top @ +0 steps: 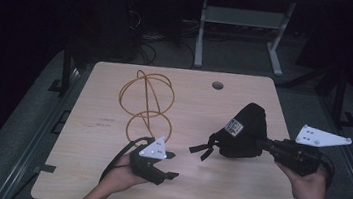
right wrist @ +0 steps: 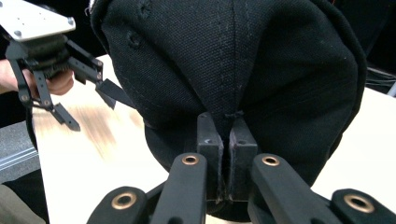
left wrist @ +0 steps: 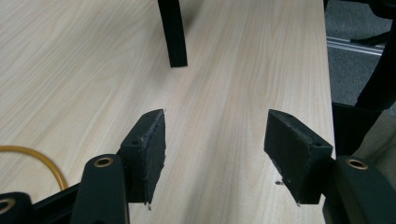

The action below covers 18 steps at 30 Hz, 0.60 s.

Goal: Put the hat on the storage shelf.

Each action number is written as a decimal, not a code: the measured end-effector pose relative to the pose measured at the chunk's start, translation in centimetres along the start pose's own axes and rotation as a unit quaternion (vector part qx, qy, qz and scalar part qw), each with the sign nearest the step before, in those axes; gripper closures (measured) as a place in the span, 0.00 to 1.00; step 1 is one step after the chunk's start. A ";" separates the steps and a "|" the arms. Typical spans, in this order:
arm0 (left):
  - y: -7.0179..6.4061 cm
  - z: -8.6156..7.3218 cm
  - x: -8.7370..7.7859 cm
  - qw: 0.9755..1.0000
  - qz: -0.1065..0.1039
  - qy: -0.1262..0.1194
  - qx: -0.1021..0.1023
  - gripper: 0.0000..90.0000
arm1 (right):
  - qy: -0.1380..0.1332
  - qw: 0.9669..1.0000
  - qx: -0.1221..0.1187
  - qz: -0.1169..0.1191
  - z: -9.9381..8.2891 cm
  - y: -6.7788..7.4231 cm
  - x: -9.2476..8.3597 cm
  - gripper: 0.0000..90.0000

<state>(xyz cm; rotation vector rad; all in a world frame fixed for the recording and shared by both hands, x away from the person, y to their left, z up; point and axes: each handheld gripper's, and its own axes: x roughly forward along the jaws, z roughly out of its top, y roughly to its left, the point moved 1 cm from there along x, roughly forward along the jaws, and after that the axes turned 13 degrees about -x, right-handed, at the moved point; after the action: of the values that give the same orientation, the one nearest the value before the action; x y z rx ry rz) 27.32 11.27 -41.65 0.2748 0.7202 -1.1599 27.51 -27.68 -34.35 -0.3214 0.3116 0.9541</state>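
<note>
Holding a black cap (top: pixel 244 130) by a fold of its cloth, the right gripper (right wrist: pixel 227 140) has its jaws pressed together on the fabric, and the cap hangs a little above the right half of the table (top: pixel 104 187), toward the near edge. The strap (top: pixel 204 149) of the cap hangs down from its left side, close to the wood. The left gripper (top: pixel 169 165) is low near the front edge, left of the middle; its jaws are spread and nothing is between them.

I think the main risk is the thin grip: only a small fold is pinched, so the cap can slip out if the hand swings or if the left gripper pulls on the strap. The left gripper can also scrape the wood, because it is so low. The orange cable (top: pixel 146 103), coiled near the far left part of the table, lies just behind the left hand and could catch it.

The room behind the table is very dark. The brim of the cap is hard to make out, and I cannot tell how deep the fold goes between the jaws.
</note>
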 end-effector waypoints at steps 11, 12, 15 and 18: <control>0.1 -0.6 0.3 1.000 0.012 0.007 -0.003 0.37 | 0.005 1.000 -0.013 0.012 3.9 -0.9 0.8 0.96; 0.1 -0.6 0.3 1.000 0.012 0.007 -0.003 0.37 | 0.005 1.000 -0.013 0.012 3.9 -0.9 0.8 0.96; 0.1 -0.7 0.4 1.000 0.016 0.000 -0.003 0.36 | 0.000 1.000 -0.020 0.017 5.3 -1.2 1.2 0.96; 0.1 -0.8 0.4 1.000 0.017 0.000 -0.003 0.35 | 0.000 0.999 -0.025 0.022 6.2 -1.2 1.5 0.96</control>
<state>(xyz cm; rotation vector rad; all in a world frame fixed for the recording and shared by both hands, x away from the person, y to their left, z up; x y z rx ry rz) 27.20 11.49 -42.53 0.2816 0.7173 -1.1255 30.10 -24.74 -29.20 -0.3620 0.2960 1.0060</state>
